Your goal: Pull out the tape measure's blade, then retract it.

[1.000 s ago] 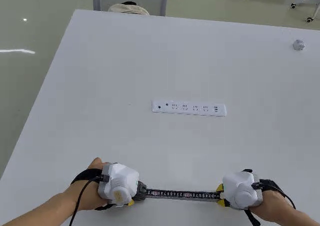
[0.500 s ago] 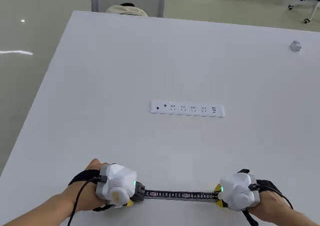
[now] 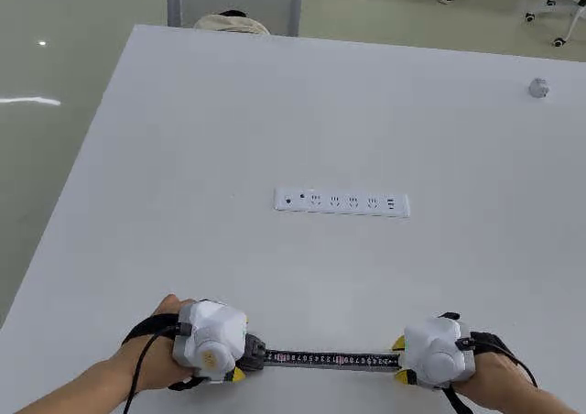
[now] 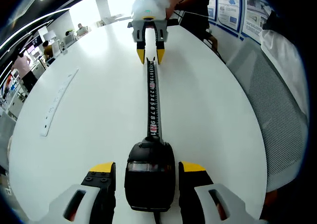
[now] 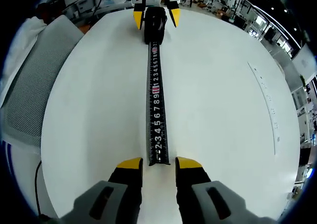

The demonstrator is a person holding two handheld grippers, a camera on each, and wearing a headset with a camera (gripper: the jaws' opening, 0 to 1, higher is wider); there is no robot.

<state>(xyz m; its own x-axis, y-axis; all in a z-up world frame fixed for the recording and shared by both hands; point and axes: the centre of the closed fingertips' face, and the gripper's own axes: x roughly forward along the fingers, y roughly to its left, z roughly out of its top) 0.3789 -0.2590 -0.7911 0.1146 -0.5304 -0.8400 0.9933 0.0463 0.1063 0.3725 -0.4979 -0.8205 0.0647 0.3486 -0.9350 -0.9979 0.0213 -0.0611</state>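
A black tape measure body (image 4: pixel 149 177) sits between the yellow-tipped fingers of my left gripper (image 4: pixel 146 167), which is shut on it. Its blade (image 4: pixel 152 97) lies flat on the white table, numbered side up, and runs straight to my right gripper (image 4: pixel 150 55). In the right gripper view the blade's end (image 5: pixel 159 157) is pinched between the yellow tips of my right gripper (image 5: pixel 159 163). The left gripper (image 5: pixel 155 17) holds the body (image 5: pixel 154 25) at the far end. In the head view the left gripper (image 3: pixel 245 354), the blade (image 3: pixel 330 359) and the right gripper (image 3: pixel 401 359) line up near the table's front edge.
A white power strip (image 3: pixel 341 201) lies mid-table, well beyond the blade. A small grey object (image 3: pixel 537 88) sits at the far right. A chair (image 3: pixel 233 16) stands past the table's (image 3: pixel 229 112) far edge.
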